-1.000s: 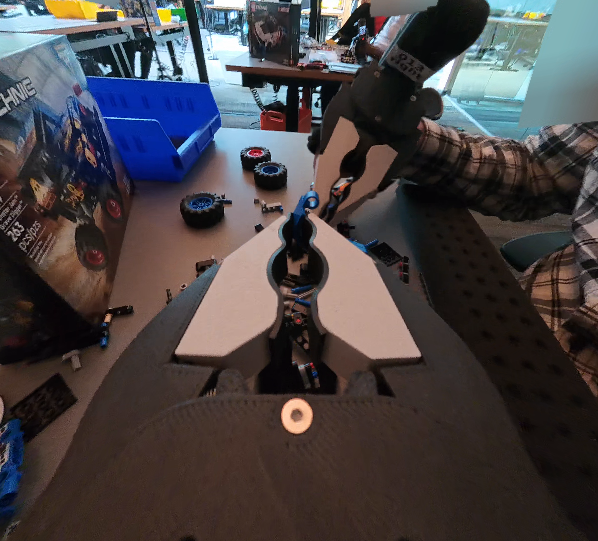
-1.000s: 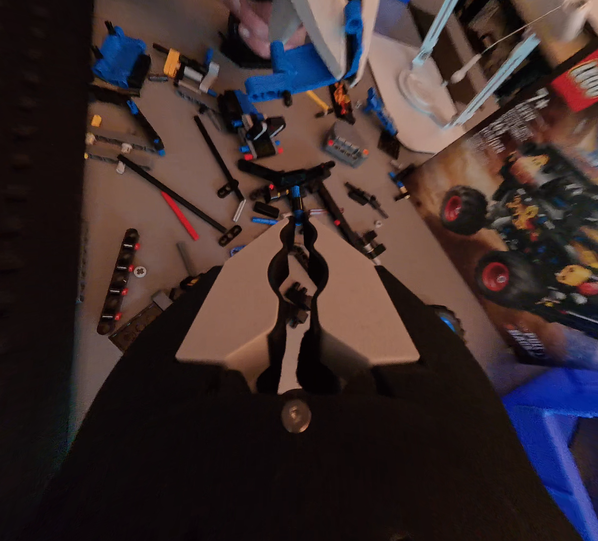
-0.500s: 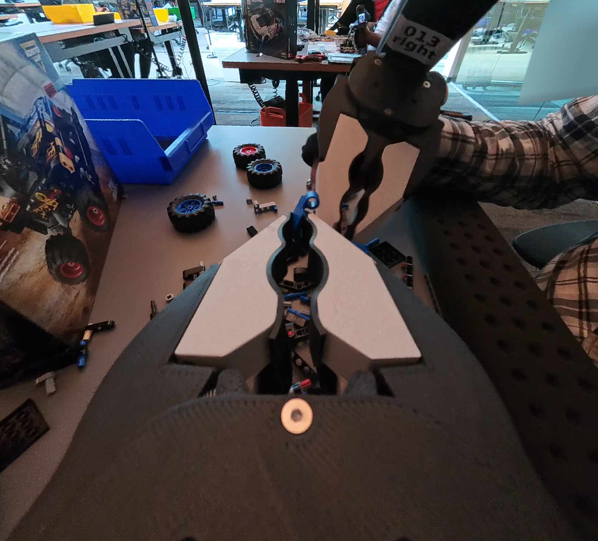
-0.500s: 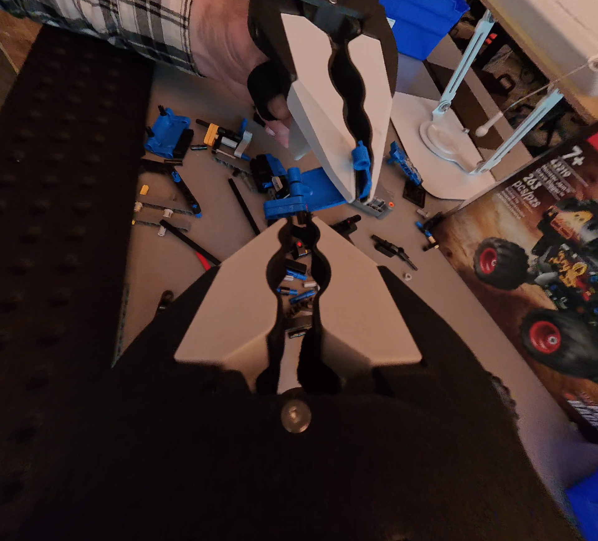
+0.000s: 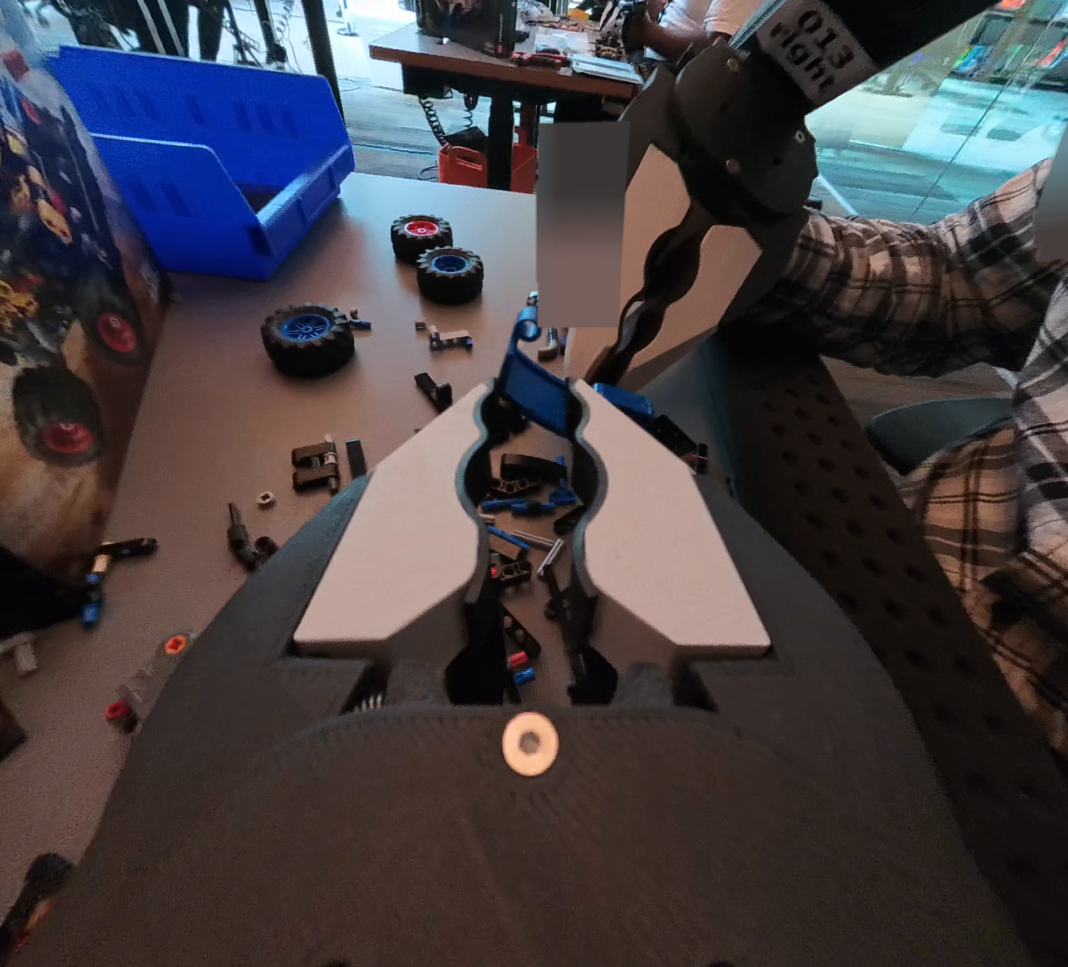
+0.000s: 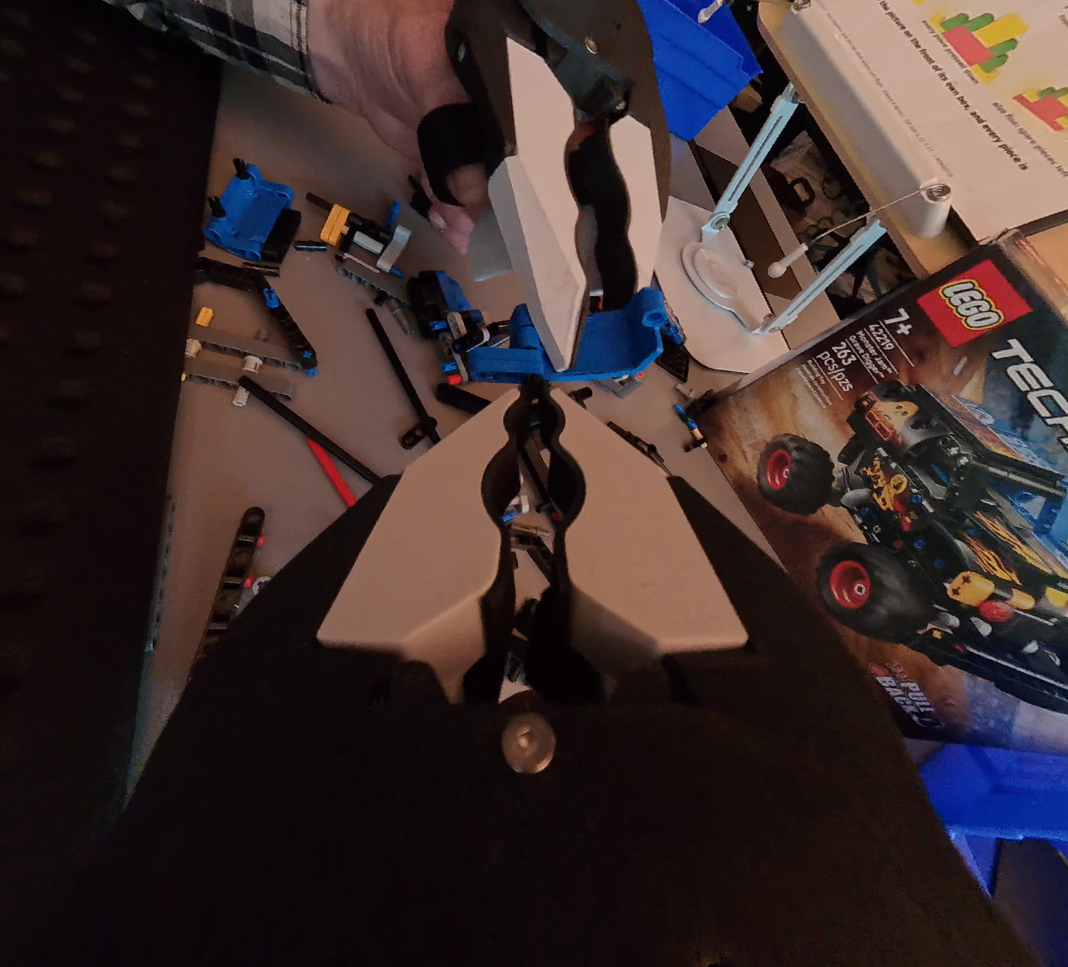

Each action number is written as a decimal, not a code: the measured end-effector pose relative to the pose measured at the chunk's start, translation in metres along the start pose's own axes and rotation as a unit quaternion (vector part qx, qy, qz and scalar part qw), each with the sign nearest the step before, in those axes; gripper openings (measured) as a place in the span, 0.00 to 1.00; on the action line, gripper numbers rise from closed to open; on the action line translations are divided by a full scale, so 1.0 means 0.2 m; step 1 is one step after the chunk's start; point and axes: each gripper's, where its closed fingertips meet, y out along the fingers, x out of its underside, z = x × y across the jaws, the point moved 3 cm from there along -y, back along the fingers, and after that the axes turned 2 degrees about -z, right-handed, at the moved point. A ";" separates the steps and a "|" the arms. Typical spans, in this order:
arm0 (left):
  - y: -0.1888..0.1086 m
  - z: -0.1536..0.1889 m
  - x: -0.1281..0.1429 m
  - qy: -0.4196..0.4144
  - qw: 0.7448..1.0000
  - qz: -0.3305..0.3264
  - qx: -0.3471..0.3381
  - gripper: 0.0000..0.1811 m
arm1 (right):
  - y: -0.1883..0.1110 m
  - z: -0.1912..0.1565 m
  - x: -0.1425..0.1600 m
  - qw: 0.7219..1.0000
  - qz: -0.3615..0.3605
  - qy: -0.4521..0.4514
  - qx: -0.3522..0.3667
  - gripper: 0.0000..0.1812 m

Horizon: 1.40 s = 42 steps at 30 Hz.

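My left gripper is shut on a blue toy-brick panel and holds it tilted above the table. In the right wrist view it comes down from the top with the panel between its fingers. My right gripper is shut, with a small dark pin pinched at its tips, and the tips touch the panel's lower edge. In the left wrist view the right gripper reaches in from the upper right. A hand in a plaid sleeve holds the left gripper.
Loose black, blue and red building pieces lie scattered on the grey table. Three toy wheels and a blue bin lie at the far left. The toy set's box stands beside a white stand base. A black studded mat borders the table.
My right gripper has risen from the scattered pieces and met the blue panel. My left gripper's fingers stand wider, and the panel now shows broadside between them.
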 end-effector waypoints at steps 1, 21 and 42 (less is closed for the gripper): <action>0.00 0.00 0.01 -0.006 1.000 -0.004 0.001 0.11 | 0.00 0.00 0.00 1.000 -0.002 -0.004 0.002 0.00; -0.03 0.05 -0.04 0.051 0.999 -0.003 -0.006 0.00 | -0.01 0.00 0.02 0.999 -0.011 -0.026 0.023 0.00; -0.01 0.02 -0.03 0.066 0.997 -0.013 -0.033 0.00 | 0.04 0.04 0.07 0.986 0.019 0.159 -0.049 0.15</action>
